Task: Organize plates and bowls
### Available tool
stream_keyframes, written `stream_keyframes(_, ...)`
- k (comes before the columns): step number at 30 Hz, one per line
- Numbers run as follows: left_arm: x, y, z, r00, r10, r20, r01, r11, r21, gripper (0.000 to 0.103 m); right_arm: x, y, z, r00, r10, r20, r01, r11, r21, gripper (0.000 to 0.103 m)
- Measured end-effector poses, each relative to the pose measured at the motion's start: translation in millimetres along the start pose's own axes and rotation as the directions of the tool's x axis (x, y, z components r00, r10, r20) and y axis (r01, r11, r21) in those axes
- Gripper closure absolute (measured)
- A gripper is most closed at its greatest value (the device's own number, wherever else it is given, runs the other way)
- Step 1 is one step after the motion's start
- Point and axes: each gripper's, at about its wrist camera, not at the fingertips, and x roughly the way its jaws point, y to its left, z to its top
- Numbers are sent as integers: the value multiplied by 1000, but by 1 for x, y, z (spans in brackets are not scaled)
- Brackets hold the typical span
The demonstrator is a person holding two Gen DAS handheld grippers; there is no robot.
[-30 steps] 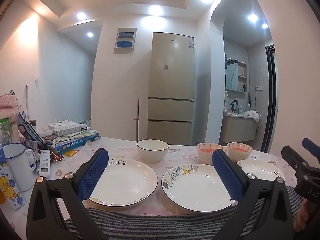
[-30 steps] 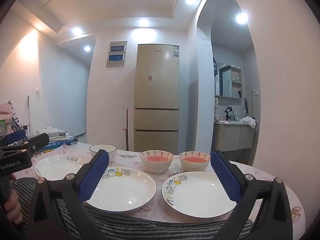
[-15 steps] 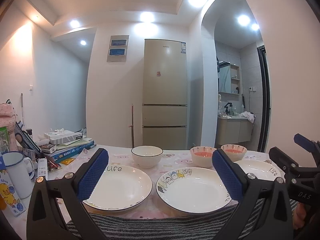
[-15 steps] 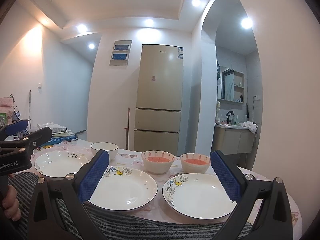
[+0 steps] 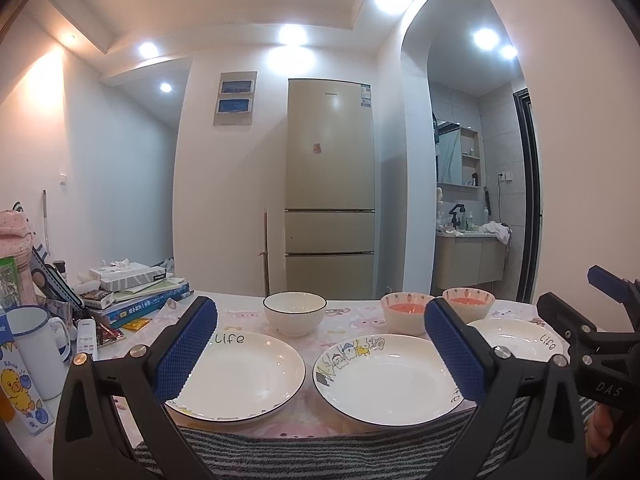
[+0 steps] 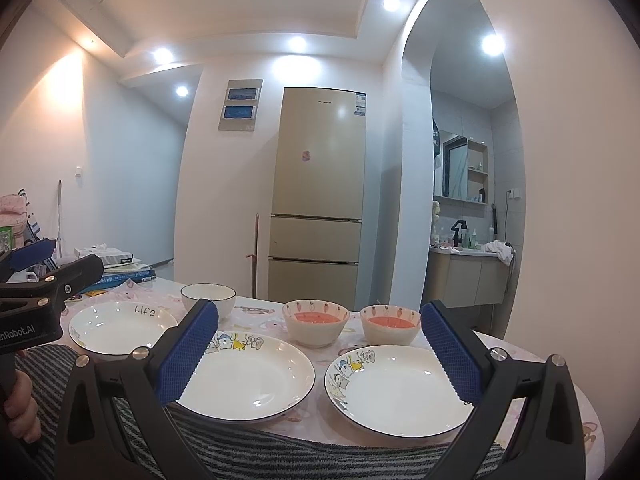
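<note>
I hold both the left hand-held gripper (image 5: 320, 344) and right hand-held gripper (image 6: 318, 344) wide and empty above unsorted white ceramic plates (image 6: 248, 376) and bowls (image 6: 315, 322) on the table (image 6: 320, 420), so next I must grasp one plate's rim for stacking.

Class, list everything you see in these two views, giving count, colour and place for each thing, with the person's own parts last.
Plates: three, white with dark rims, front row on the table.
Plain bowl: one, white with a dark rim, behind the plates, left.
Patterned bowls: two, red inside, behind the plates, right.
Mug: one, white, table's left edge.
Books: one stack, mixed colours, table's left rear.
Fridge: one, beige, back wall.
Left gripper: black, blue pads, open.
Right gripper: black, blue pads, open.
</note>
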Motion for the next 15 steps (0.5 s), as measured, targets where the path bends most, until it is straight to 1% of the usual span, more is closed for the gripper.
stream_keyframes(15,4,-3,-2,1000,0,-22,0,1000,15,0,1,0,-1,1000,0,-1,0,1000,-1,0)
